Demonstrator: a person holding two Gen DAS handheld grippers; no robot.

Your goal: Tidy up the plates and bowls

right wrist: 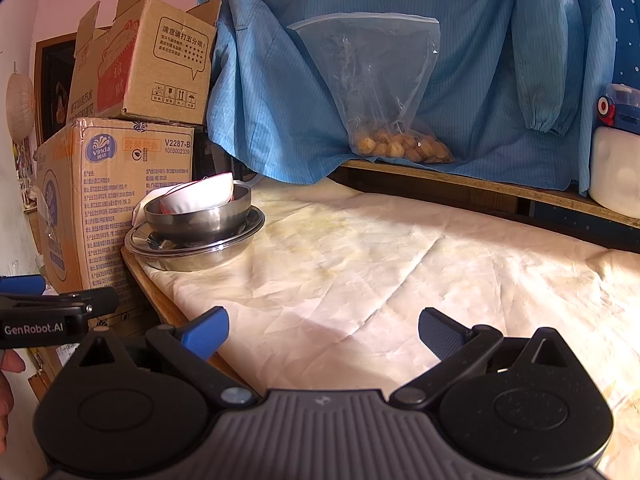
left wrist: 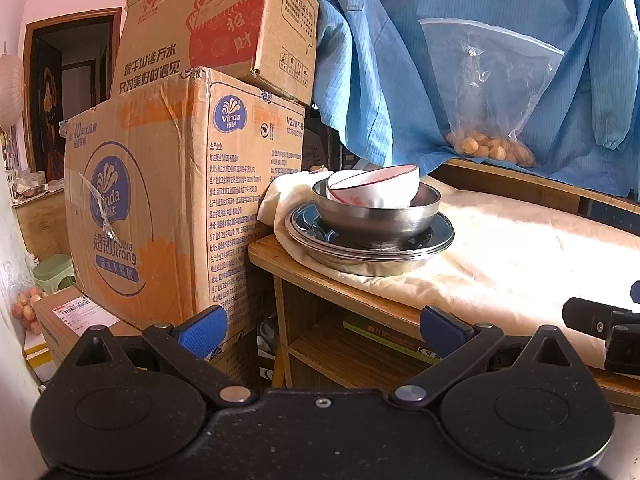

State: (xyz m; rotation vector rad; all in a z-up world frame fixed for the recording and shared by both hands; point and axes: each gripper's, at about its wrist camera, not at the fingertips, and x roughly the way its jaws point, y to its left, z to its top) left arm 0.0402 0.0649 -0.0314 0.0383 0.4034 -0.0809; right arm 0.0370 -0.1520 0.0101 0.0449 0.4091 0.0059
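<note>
A stack of dishes stands on the table's far left corner. A white bowl with a red rim (left wrist: 374, 186) (right wrist: 198, 196) lies tilted inside a steel bowl (left wrist: 376, 216) (right wrist: 200, 220), which sits on stacked steel plates (left wrist: 370, 246) (right wrist: 192, 250). My left gripper (left wrist: 322, 328) is open and empty, held off the table's front left edge, well short of the stack. My right gripper (right wrist: 322, 330) is open and empty, low over the cloth near the front edge. The left gripper also shows at the left of the right wrist view (right wrist: 52, 308).
A cream cloth (right wrist: 400, 264) covers the wooden table (left wrist: 280, 258). Two stacked cardboard boxes (left wrist: 172, 200) stand just left of the table. A blue garment (right wrist: 400, 60) and a plastic bag of snacks (right wrist: 392, 120) hang at the back. A white container (right wrist: 616, 172) stands far right.
</note>
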